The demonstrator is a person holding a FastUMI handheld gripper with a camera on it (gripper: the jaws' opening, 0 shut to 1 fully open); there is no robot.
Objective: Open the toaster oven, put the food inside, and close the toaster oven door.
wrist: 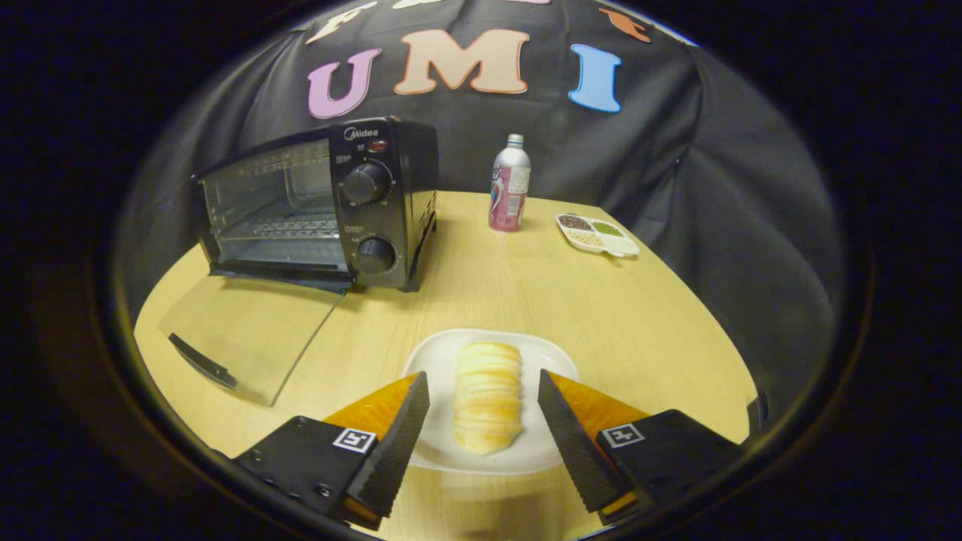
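Note:
A pale ridged bread roll (487, 397) lies lengthwise on a white plate (549, 353) on the wooden table. My gripper (484, 385) is open, its two fingers standing on either side of the roll without touching it. Beyond the fingers to the left stands a black toaster oven (319, 204). Its glass door (248, 334) is swung fully down and lies flat on the table, handle (201, 361) toward me. The wire rack (289, 225) inside is bare.
A pink and silver bottle (509, 185) stands at the back of the table, right of the oven. Further right lies a small white divided dish (597, 234) of grains. Black cloth walls surround the table (466, 293).

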